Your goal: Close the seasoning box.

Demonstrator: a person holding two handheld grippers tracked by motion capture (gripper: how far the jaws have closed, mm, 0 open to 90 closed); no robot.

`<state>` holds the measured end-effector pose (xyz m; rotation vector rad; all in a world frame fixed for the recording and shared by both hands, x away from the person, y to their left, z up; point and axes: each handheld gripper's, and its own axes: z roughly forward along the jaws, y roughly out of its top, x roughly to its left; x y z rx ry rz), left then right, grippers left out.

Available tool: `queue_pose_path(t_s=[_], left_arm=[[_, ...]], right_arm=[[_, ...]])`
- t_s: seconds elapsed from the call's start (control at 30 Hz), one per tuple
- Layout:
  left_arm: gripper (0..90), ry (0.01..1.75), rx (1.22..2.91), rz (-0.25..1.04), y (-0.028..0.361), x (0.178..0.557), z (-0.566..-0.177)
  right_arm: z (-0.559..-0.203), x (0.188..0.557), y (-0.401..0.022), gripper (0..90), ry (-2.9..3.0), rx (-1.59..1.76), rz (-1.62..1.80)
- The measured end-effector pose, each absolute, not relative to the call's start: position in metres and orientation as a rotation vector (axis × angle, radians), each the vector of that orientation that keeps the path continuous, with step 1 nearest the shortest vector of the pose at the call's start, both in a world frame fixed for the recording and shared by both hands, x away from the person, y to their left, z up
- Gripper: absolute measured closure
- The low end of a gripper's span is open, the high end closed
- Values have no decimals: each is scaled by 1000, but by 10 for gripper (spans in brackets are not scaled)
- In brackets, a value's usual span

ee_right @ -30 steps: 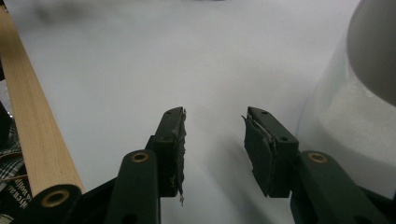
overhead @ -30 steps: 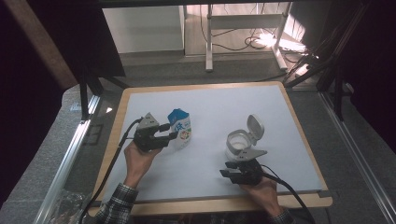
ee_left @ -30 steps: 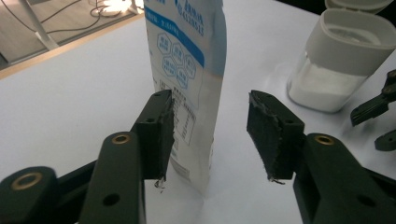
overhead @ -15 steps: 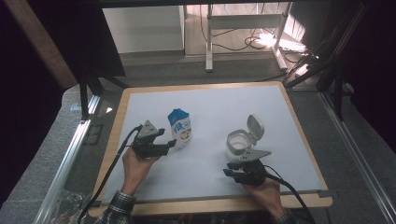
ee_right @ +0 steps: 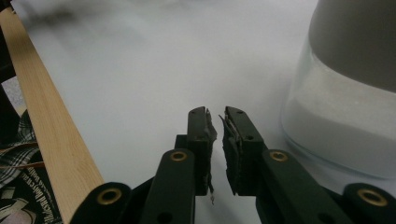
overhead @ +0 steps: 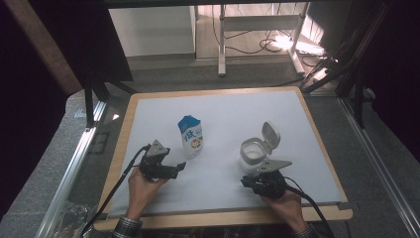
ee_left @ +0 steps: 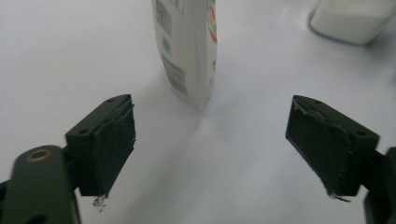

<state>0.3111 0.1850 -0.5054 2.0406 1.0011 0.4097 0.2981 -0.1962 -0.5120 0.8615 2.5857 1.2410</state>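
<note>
A small blue-and-white carton (overhead: 191,136) stands upright on the white table top (overhead: 223,114); in the left gripper view the carton (ee_left: 187,46) is just beyond my open jaws. My left gripper (overhead: 179,167) is held low, below and left of the carton, open and empty (ee_left: 210,144). A clear jar with white contents and a flipped-up grey lid (overhead: 255,150) stands at the right; its glass wall (ee_right: 345,121) looms close in the right gripper view. My right gripper (overhead: 245,181) sits just in front of the jar, its jaws (ee_right: 215,140) shut with nothing between them.
The table's wooden front edge (overhead: 223,218) runs just behind both hands, and the wood strip (ee_right: 46,121) shows beside a checked sleeve. Cables trail from both grippers toward the person. A metal rail (overhead: 74,163) flanks the table's left side.
My left gripper has drawn back from the carton, down and to the left, and now points at it with jaws apart. The right gripper has barely moved.
</note>
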Motion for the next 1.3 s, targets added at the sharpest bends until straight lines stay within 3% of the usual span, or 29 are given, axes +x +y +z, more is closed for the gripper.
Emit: queue_pose_path(t_s=[0.6,0.77,1.3], left_arm=[[55,1133,2183,450,181,298,-545],[41,1164,2101,409,187,297,-552],[36,1175,2100,411,187,298,-553]], right_arm=[[-493,297,-227,878,2512,920,1218],[-489,300,-237,885,2487,949,1214],[-465,323,-271,885,2351,1041,1213]])
